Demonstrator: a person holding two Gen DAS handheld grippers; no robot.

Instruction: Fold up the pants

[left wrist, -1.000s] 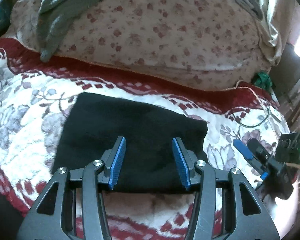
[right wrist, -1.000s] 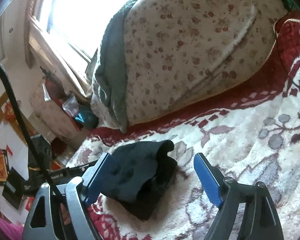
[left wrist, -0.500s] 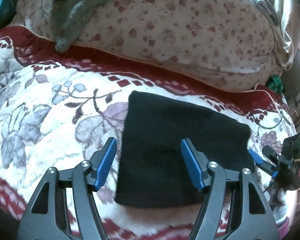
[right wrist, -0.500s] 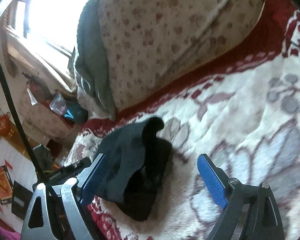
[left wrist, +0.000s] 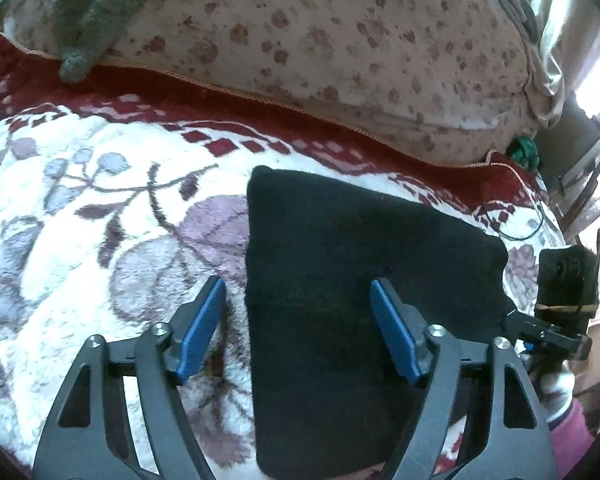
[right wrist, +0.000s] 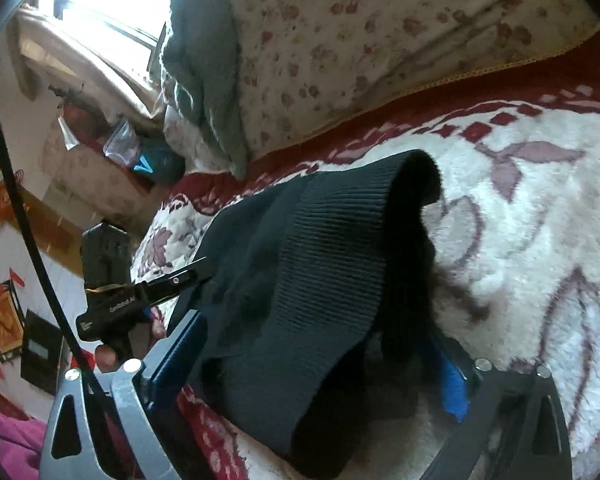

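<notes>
Left wrist view: a floral blanket [left wrist: 100, 248] in white, mauve and dark red covers the bed from nine o'clock to the centre, with a grey knit garment [left wrist: 96, 12] draped at eleven o'clock over a flower-print pillow [left wrist: 340, 60]. The left gripper [left wrist: 296, 332] hangs at six o'clock, its blue-padded jaws having just been opening and now spread wide — the left pad over bare blanket, the right over the folded black pants [left wrist: 348, 280], neither pressing the cloth. The pants lie flat from the centre toward three o'clock, where the right gripper [left wrist: 540, 332] meets their far edge.

Right wrist view: the left gripper [right wrist: 156, 284] shows at nine o'clock beside the pants' [right wrist: 320, 280] edge. The ribbed waistband stands up in a loop from the centre toward one o'clock. The right gripper [right wrist: 312, 368] at six o'clock has just been opening its jaws — they stand wide, the cloth bunched between them, not clamped.
</notes>
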